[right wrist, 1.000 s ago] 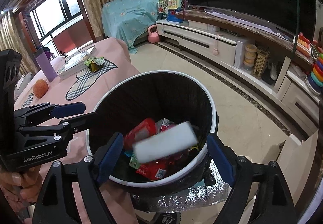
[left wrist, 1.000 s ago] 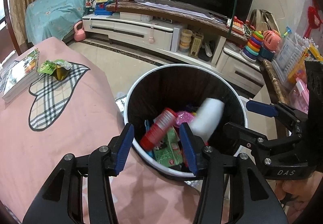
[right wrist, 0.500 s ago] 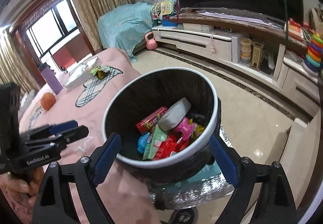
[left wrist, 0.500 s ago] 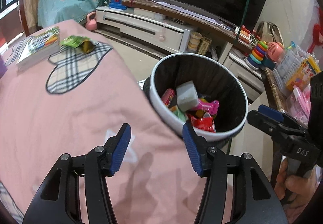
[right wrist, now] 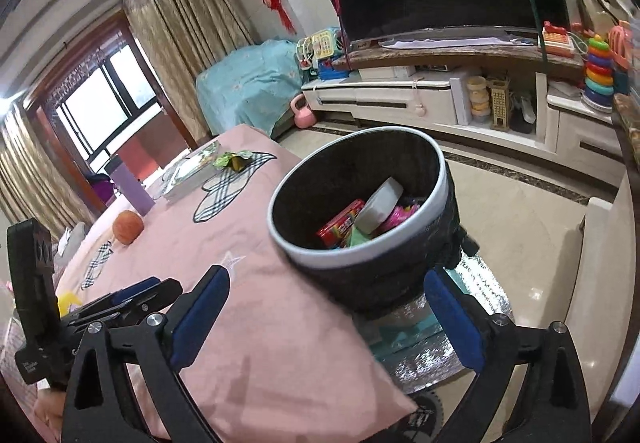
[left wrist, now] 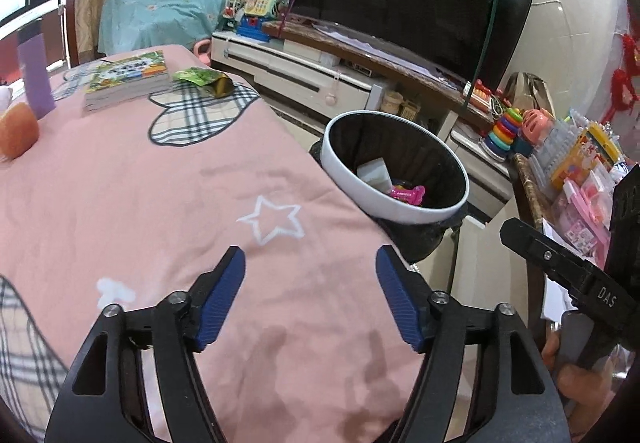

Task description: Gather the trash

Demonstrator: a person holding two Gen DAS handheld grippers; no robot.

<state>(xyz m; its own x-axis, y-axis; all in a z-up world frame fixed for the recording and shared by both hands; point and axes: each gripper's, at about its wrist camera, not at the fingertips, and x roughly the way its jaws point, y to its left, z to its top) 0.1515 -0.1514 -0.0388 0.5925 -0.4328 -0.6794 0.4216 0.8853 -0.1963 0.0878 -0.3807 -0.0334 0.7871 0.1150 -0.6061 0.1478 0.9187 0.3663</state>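
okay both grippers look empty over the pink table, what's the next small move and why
Probably carry the left gripper across the table toward the green wrapper beside the stack of books. Its jaws are opening with nothing between them, the right gripper is empty too, and the trash bin already holds the white block. That wrapper looks like the remaining trash.

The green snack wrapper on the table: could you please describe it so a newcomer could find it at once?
Start at the pink tablecloth and follow it to the far end, to the plaid heart patch. On that patch's far edge, right of the stack of books, lies the green snack wrapper, crumpled with a gold foil inside.
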